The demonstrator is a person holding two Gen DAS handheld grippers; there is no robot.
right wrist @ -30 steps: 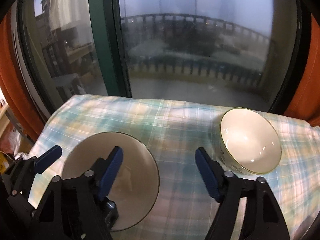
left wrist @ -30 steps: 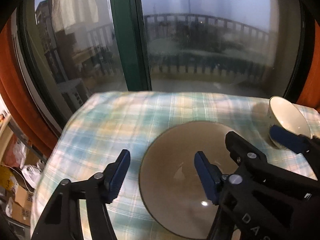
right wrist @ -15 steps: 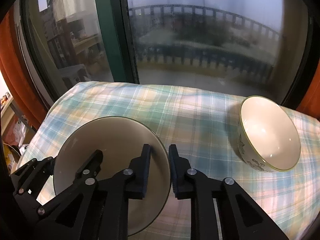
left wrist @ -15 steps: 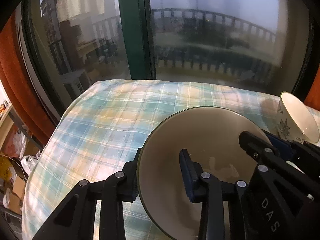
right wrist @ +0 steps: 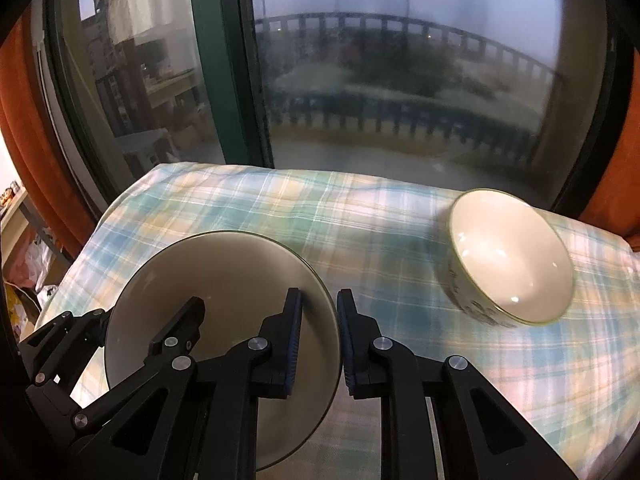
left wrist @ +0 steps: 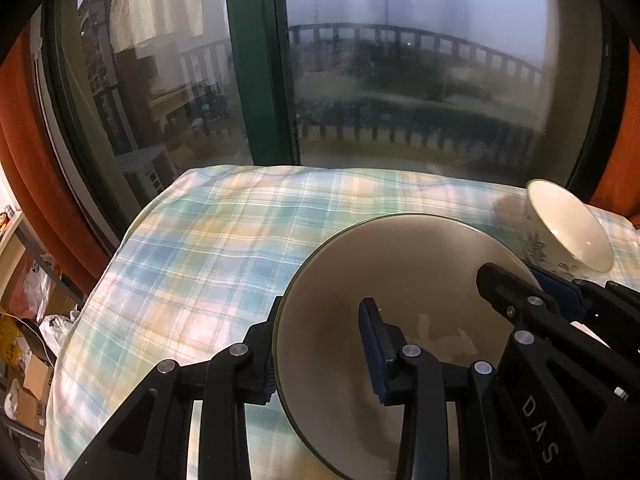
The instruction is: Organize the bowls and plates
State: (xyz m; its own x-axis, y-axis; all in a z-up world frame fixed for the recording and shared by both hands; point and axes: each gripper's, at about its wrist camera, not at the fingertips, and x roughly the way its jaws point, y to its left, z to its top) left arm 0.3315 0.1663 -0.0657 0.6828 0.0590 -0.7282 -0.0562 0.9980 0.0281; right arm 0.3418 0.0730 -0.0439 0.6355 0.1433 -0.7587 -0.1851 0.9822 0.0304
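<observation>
Now plate point(right wrist: 224, 280) sits near desk's left side, gripped both sides: left tongs point(left wrist: 324, 354) clamped on its left rim, right tongs point(right wrist: 318, 344) on its right rim, probably for a level lift. Bowl point(right wrist: 510, 256) stands well apart on checked cloth point(right wrist: 360, 216).

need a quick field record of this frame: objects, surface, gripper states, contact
surface: table under a plaid cloth, by a window
plate: grey-beige plate, left side of the cloth
bowl: white bowl with a leaf print outside, right side, apart from the plate, empty
left gripper: shut on the plate's left rim, one finger inside, one outside
right gripper: shut on the plate's right rim, same straddle
plate pose: near edge looks raised off the cloth, cannot confirm
bowl contact: none from either gripper
</observation>
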